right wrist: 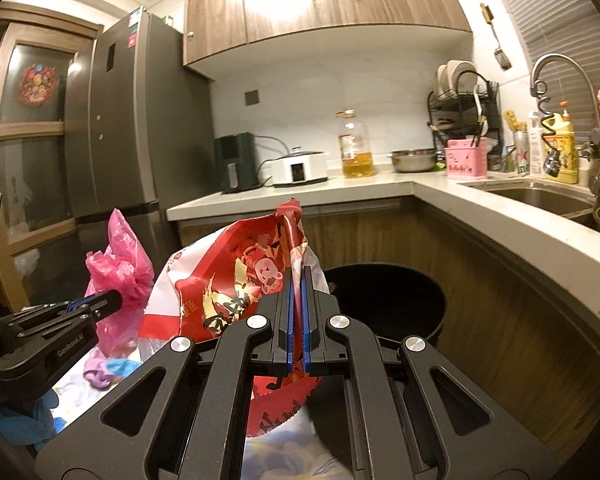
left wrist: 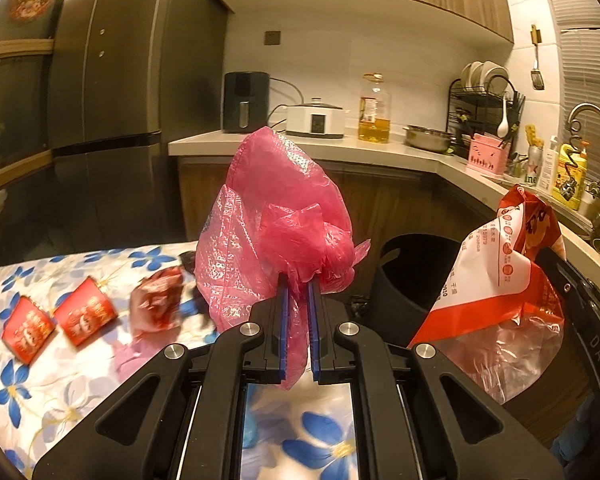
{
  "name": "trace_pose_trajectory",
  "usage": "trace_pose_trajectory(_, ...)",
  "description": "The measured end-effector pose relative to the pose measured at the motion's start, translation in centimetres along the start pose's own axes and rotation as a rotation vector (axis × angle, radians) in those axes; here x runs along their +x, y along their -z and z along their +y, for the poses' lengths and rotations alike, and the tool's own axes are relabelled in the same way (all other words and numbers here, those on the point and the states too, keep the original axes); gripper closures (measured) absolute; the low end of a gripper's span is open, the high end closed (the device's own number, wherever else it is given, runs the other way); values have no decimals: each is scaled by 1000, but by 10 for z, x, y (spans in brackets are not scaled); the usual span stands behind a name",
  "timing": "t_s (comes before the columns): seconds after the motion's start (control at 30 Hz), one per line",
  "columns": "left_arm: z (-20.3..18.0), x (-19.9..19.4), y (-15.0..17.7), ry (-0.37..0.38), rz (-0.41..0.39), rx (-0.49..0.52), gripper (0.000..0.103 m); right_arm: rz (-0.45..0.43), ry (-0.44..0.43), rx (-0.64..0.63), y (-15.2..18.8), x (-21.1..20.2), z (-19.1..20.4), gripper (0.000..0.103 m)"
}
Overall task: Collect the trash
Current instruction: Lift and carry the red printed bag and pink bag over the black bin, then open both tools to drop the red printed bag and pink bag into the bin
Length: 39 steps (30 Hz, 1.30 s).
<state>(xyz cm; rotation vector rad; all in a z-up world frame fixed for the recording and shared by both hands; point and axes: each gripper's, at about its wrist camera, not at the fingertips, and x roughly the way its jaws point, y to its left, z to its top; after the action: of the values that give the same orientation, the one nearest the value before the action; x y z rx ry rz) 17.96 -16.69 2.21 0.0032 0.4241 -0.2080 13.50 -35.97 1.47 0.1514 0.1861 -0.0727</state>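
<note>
Above the near edge of the flower-patterned bench (left wrist: 40,380), the left gripper (left wrist: 299,280) has its jaws clenched on a crumpled pink plastic bag (left wrist: 276,220), which billows up over the blue pads while a strip of it hangs down between them. Beside that bag, toward the black trash bin (left wrist: 404,276), the right gripper (right wrist: 299,276) holds a red and white printed bag (right wrist: 228,280), its jaws clamped tight on a fold of the bag's upper edge. The bin stands on the floor just beyond the bench, tucked into the corner of the wooden kitchen cabinets, and its round mouth (right wrist: 384,300) is open and dark. Both bags are held off the bench, short of the bin's rim. Farther from the bin, on the bench cloth, lie two red paper cups (left wrist: 60,320) on their sides, touching each other, and next to them a crumpled red wrapper (left wrist: 158,300), slightly blurred. Behind the bin, the kitchen counter carries an oil bottle (left wrist: 374,110).
</note>
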Motion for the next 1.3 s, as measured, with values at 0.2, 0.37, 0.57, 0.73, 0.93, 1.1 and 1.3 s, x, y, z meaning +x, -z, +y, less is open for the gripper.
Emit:
trace_pose_trajectory(0.2, -25, 8, -14, 36, -33, 34, 95, -11, 67, 8, -10, 12, -24, 100)
trace_pose_trajectory(0.37, -43, 21, -25, 74, -43, 33, 95, -20, 121, 26, -23, 23, -46, 100)
trace_pose_trajectory(0.57, -66, 37, -35, 118, -63, 46, 95, -14, 190, 24, -31, 44, -67, 100)
trace_pose_trajectory(0.73, -83, 53, -39, 160, -70, 55, 95, -18, 230, 18, -36, 59, -81, 100)
trace_pose_trajectory(0.93, -100, 73, -39, 194, -63, 71, 95, -9, 251, 0, -37, 73, -89, 100)
trace_pose_trajectory(1.1, -107, 87, -37, 213, -45, 75, 94, 13, 262, -4, -33, 85, -96, 100)
trace_pose_trajectory(1.3, -113, 98, -32, 232, -20, 90, 93, 27, 267, -6, -31, 94, -98, 100)
